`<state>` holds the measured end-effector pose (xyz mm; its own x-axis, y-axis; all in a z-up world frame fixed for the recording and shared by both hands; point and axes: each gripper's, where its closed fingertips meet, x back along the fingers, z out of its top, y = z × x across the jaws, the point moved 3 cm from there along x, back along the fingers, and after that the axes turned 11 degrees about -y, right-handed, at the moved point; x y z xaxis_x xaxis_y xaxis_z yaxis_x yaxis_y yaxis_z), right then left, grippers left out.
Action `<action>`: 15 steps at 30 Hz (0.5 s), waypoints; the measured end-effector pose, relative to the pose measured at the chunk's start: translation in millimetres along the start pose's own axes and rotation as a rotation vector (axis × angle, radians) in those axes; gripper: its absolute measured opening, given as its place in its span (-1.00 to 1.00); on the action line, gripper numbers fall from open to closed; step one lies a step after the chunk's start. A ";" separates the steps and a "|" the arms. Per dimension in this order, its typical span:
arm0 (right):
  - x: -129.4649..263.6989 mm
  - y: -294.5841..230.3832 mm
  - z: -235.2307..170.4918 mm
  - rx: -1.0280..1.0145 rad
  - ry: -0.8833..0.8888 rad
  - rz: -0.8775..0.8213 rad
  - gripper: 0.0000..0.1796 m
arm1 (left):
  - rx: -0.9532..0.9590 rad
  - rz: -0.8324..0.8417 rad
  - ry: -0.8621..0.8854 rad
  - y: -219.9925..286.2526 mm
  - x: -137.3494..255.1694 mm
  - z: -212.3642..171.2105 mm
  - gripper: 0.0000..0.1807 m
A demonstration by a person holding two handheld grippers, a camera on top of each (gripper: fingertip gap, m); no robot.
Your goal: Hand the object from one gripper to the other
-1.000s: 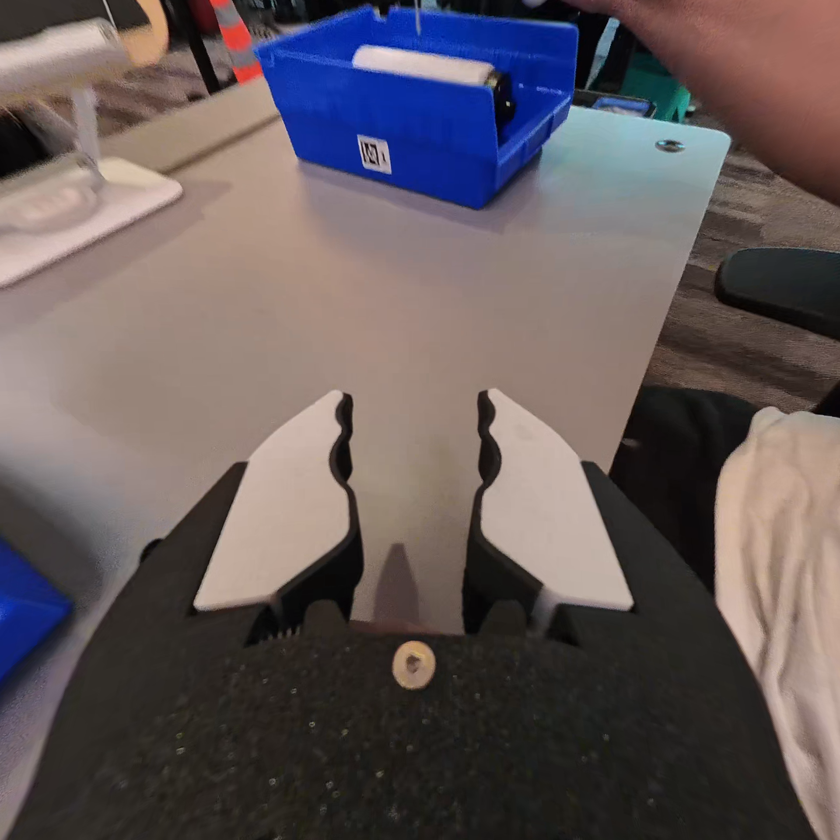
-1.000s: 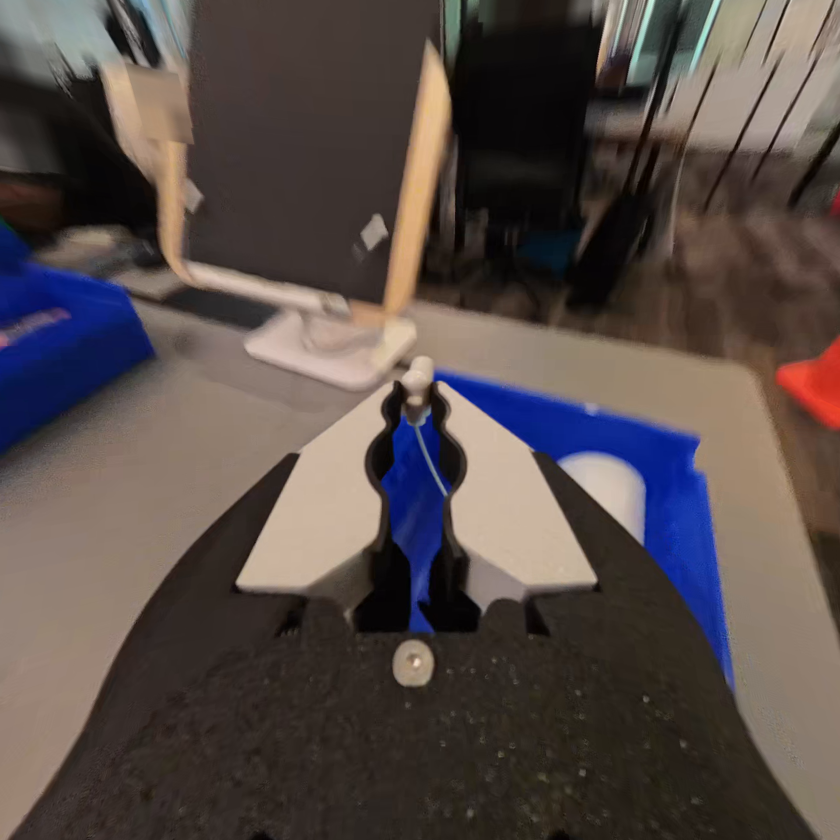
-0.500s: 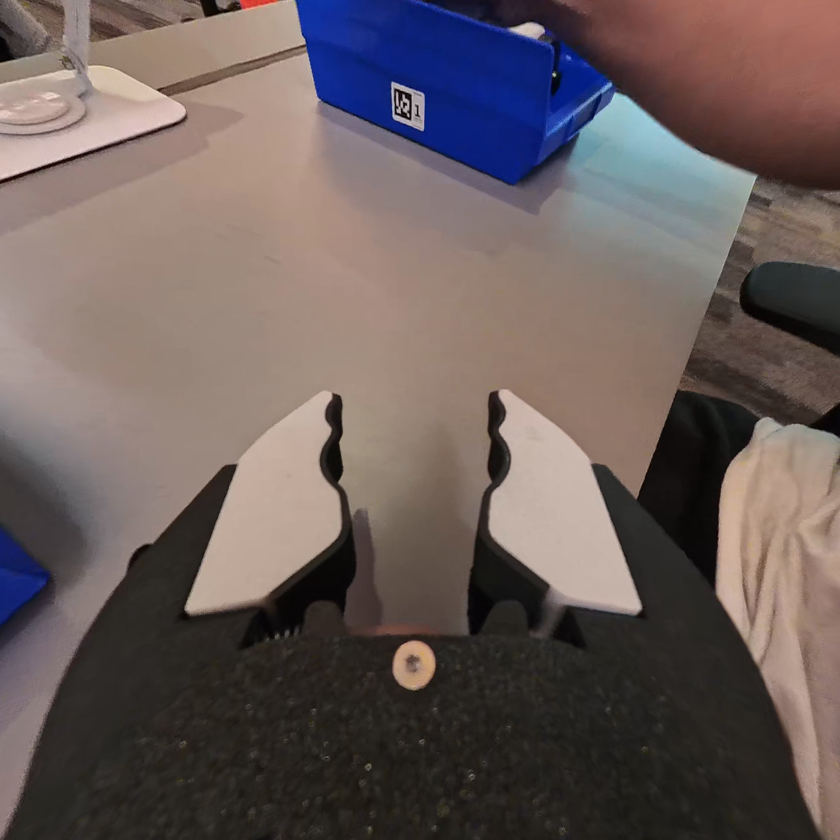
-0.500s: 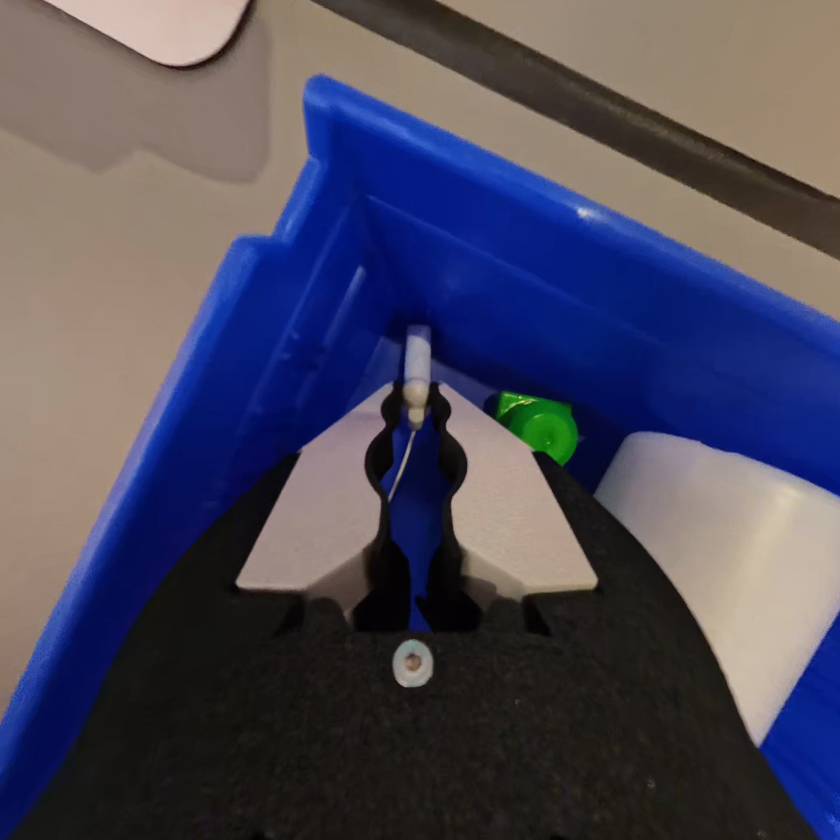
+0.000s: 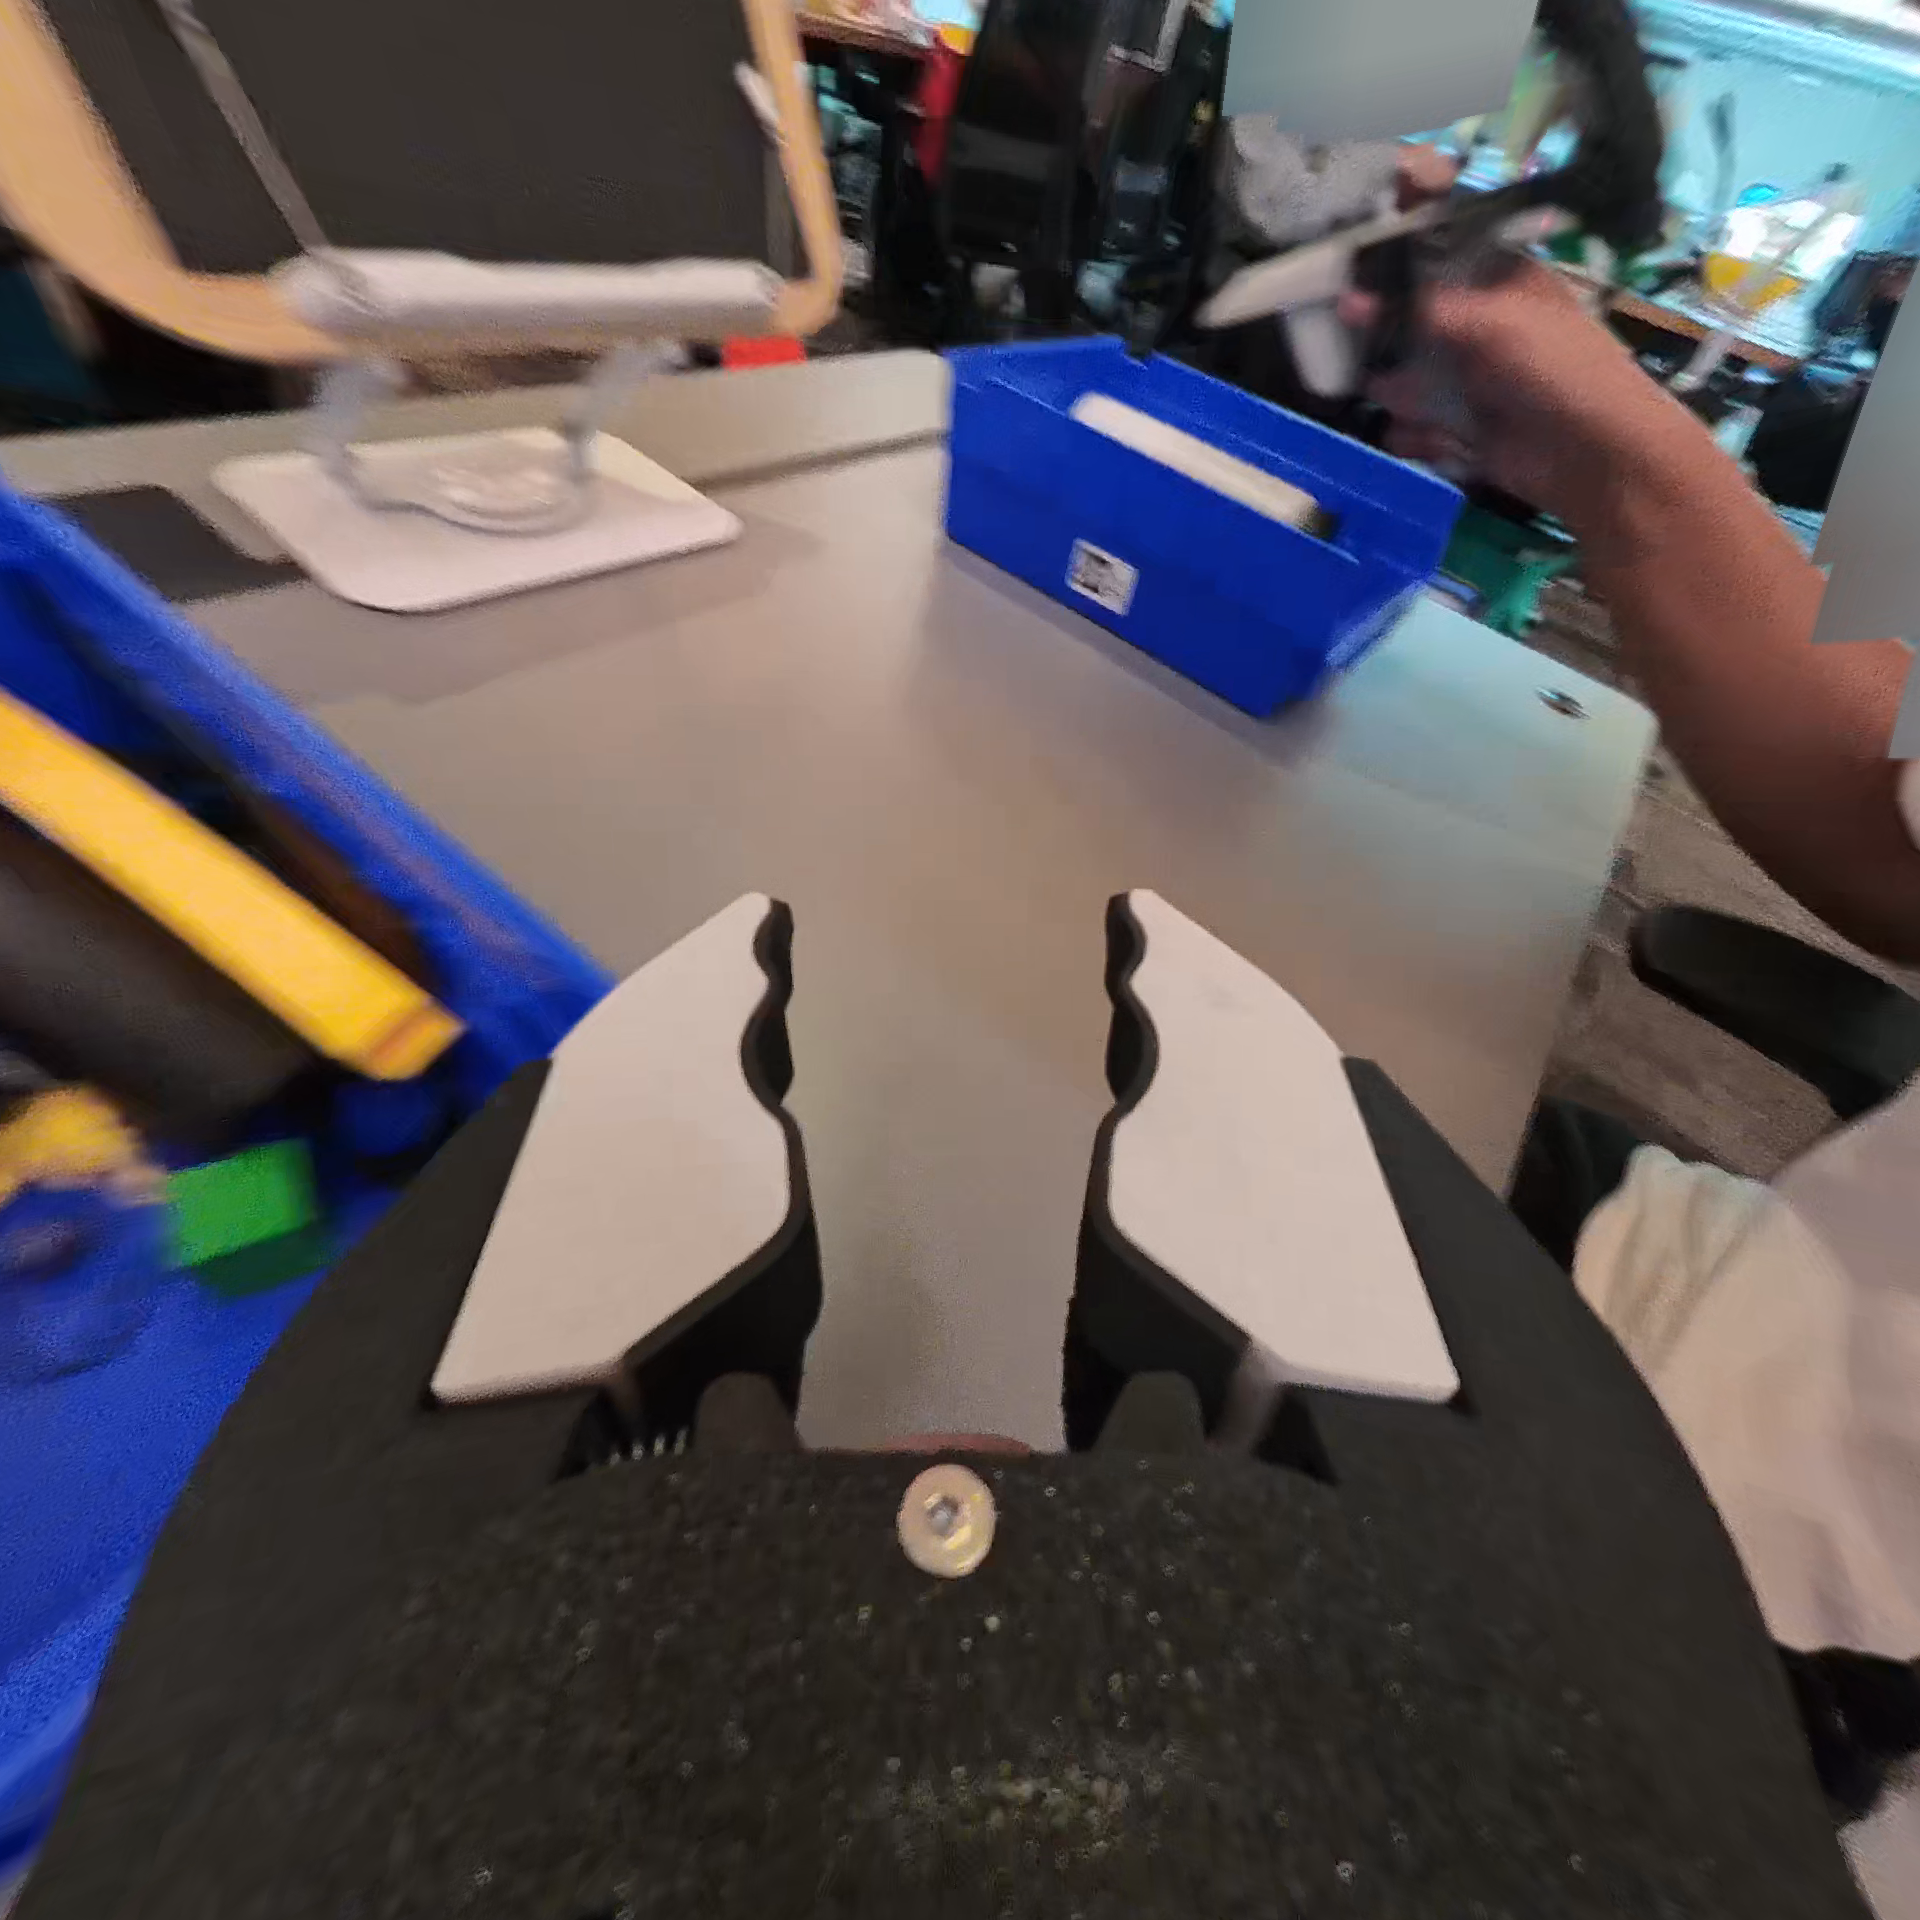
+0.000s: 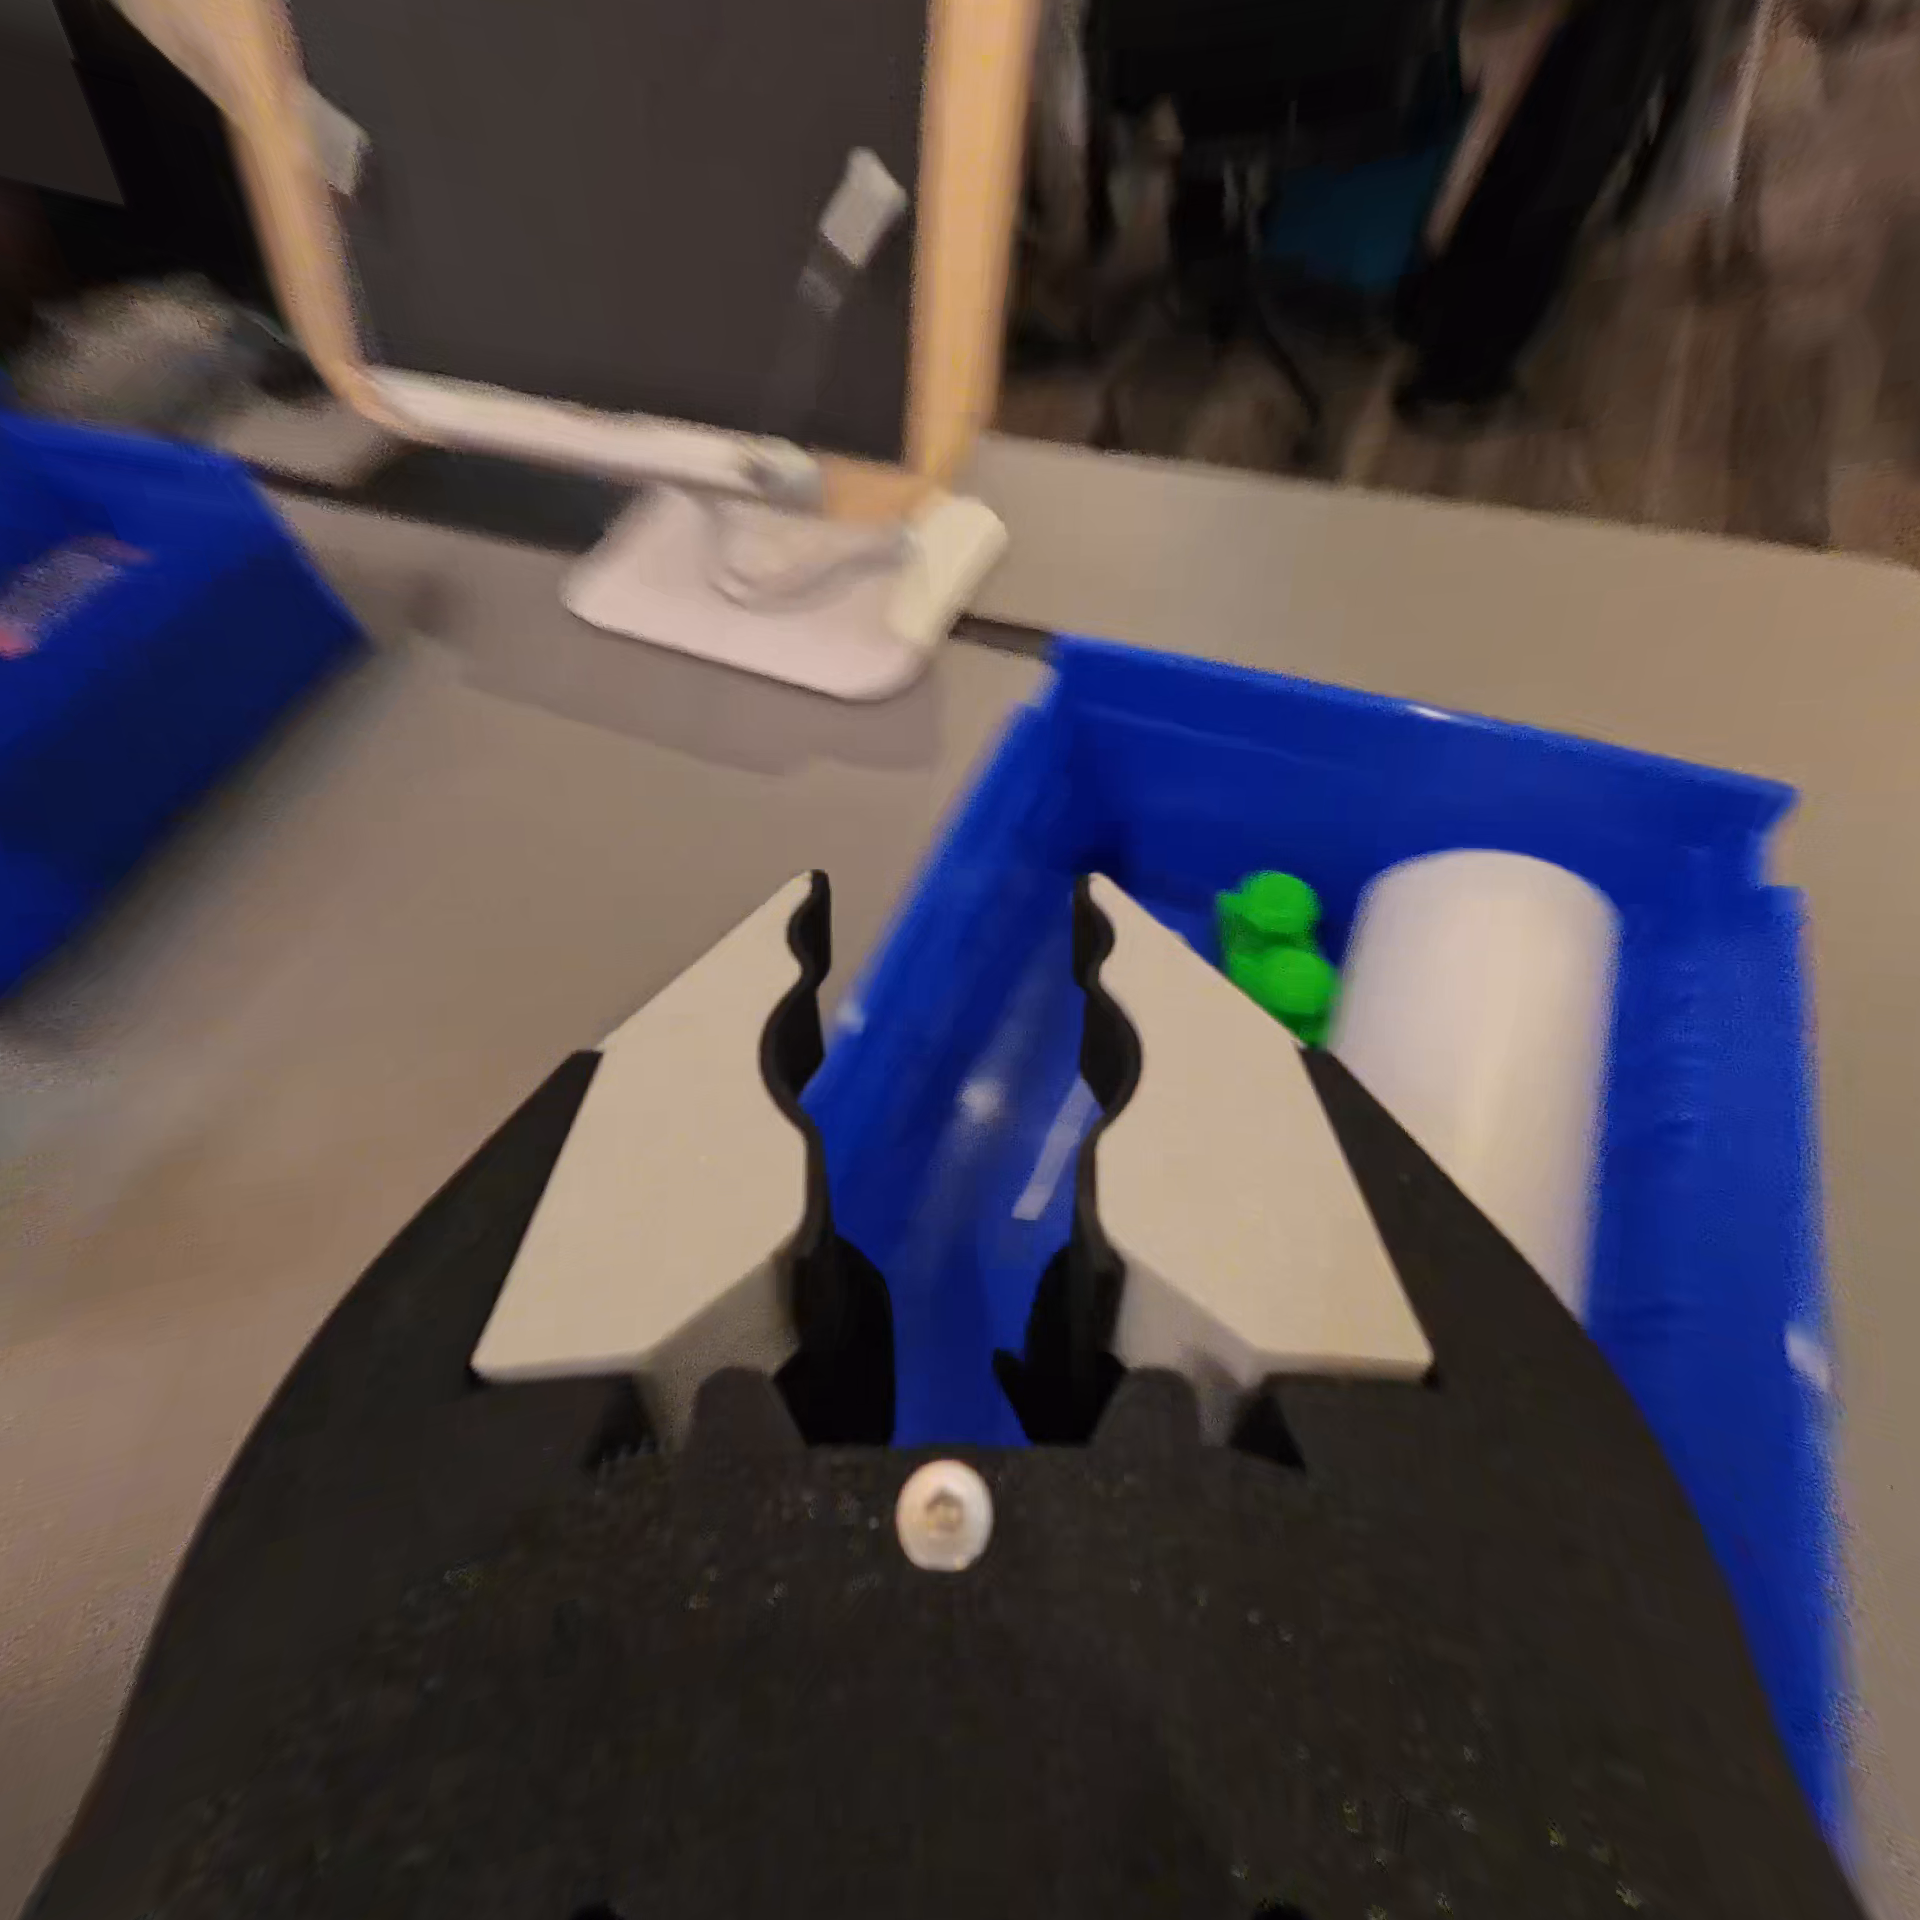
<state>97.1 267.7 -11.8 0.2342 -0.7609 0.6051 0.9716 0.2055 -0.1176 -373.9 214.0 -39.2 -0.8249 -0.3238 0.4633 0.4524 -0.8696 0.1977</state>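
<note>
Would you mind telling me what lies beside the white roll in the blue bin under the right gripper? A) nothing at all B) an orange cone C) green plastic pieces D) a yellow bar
C: in the right wrist view, green plastic pieces sit just left of the white roll inside the blue bin, past the open jaws of the right gripper.

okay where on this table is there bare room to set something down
Free: the grey table between the left blue bin, the white stand base and the far blue bin. Crowded: the far bin, holding a white roll and green pieces.
</note>
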 end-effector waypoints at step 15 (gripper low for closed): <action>0.5 -315.7 -172.0 0.029 -0.240 1.237 -0.48 | -0.066 0.377 -1.167 -276.4 -23.9 -19.9 -0.49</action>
<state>-203.5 96.7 -109.8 0.9698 0.0795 0.2308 0.1059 0.7149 -0.6912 -486.0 454.7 -122.1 0.1668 -0.0609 0.9841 0.5510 -0.8219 -0.1442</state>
